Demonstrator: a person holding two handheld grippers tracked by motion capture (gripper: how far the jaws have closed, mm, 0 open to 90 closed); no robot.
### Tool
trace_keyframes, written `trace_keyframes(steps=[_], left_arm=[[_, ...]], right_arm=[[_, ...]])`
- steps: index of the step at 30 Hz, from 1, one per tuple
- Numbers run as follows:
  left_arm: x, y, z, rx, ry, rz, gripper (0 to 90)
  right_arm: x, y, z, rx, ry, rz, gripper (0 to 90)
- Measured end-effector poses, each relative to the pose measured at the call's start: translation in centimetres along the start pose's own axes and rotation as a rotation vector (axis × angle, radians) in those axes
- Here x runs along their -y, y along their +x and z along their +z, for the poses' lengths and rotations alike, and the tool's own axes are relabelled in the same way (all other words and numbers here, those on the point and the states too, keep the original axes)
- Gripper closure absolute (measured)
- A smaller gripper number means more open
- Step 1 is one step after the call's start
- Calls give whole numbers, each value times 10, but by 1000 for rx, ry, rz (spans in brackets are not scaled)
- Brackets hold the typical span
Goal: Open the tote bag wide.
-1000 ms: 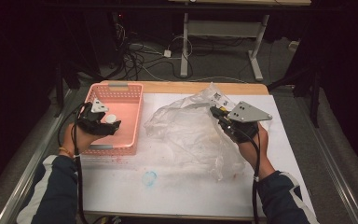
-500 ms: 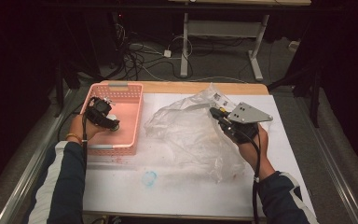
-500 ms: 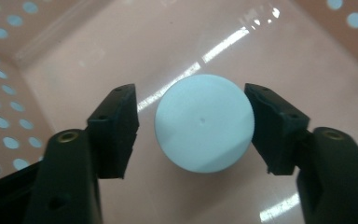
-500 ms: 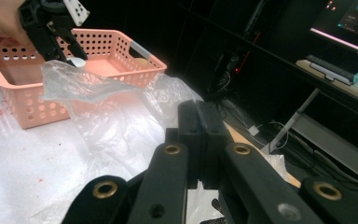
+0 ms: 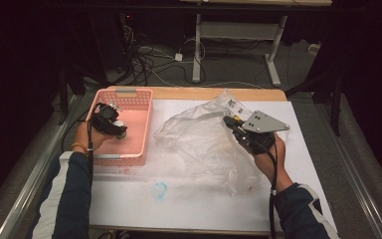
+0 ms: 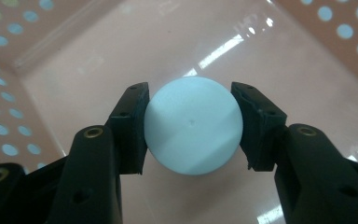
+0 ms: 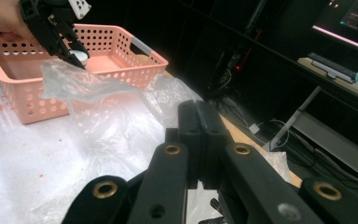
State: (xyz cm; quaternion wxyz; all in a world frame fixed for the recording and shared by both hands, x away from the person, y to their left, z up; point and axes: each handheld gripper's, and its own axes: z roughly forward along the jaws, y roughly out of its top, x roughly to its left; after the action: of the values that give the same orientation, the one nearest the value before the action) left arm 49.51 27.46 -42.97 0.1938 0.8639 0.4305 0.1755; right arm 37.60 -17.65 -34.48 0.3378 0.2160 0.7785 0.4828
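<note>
Seen from above, the left gripper (image 5: 117,130) is held inside a pink perforated basket (image 5: 138,104), while the right gripper (image 5: 230,123) rests at a crumpled clear plastic bag (image 5: 199,142) on the white table (image 5: 179,199). In the left gripper view, a pale blue ball (image 6: 192,125) is clamped between both jaws above the basket floor. In the right gripper view, the jaws are pressed together, possibly pinching bag film.

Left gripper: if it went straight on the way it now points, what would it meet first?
The left gripper, shut on the pale round object, points down into the pink basket. Most likely the basket's floor comes first, though how far below the object it lies is unclear.
</note>
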Motion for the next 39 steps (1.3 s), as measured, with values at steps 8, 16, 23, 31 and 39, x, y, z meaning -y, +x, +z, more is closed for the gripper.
trace_keyframes(steps=[8,16,23,31,39], left_arm=[[1,-6,-18,-13,-122,3,483],[6,-27,-42,-57,-309,26,483],[9,-41,-61,-6,-417,37,484],[7,-65,-70,62,-500,70,484],[-4,-102,-86,120,-588,153,485]], right_arm=[[-2,-4,-3,20,-10,4,900],[-7,-6,-4,31,-6,8,900],[-8,-7,1,38,-3,7,900],[-5,-6,8,42,16,15,900],[-1,-3,12,31,27,15,900]])
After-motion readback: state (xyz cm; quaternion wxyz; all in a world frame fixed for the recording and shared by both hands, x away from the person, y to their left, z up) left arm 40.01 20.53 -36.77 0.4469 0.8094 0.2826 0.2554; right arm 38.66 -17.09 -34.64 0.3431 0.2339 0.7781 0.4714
